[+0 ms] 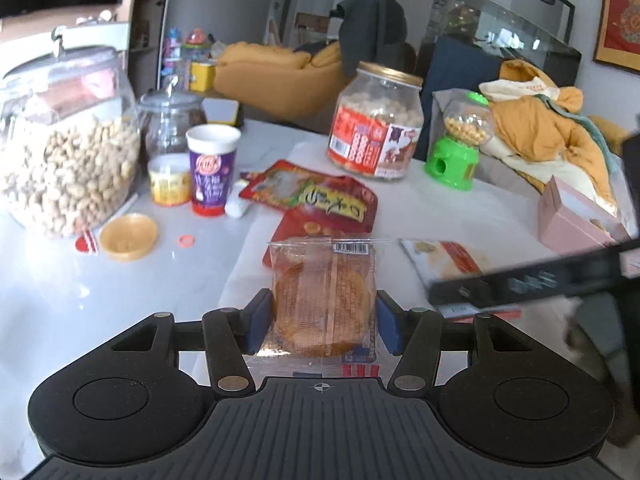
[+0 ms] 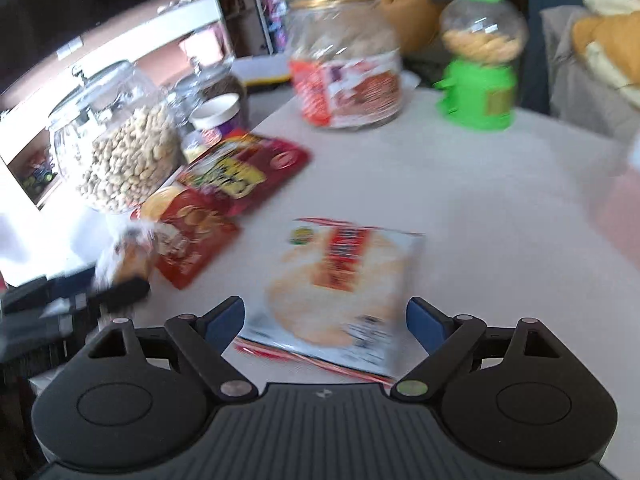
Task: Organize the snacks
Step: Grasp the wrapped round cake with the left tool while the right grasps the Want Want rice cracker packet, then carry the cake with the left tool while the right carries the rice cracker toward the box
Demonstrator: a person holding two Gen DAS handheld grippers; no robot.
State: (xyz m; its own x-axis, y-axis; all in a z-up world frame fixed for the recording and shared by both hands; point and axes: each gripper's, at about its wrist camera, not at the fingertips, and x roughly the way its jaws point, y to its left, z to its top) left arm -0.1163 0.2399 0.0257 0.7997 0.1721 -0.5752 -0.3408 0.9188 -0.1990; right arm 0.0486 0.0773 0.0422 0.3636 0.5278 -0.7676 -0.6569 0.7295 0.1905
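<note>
Left gripper (image 1: 324, 322) clamped on wrapped cake (image 1: 322, 304); slick wrapper, may slip. Right gripper (image 2: 326, 316) unclenched astride rice-cracker pack (image 2: 340, 280); flat, pads may skid over.

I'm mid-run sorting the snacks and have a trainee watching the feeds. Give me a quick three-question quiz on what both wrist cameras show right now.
1. True or false: the left gripper holds a clear-wrapped round cake.
2. What lies between the right gripper's open fingers: A) green candy dispenser B) white rice-cracker packet C) purple cup?
3. Fill in: the big glass jar at the far left is full of ____.

Key: 1 true; 2 B, the white rice-cracker packet, flat on the table; 3 peanuts.
</note>
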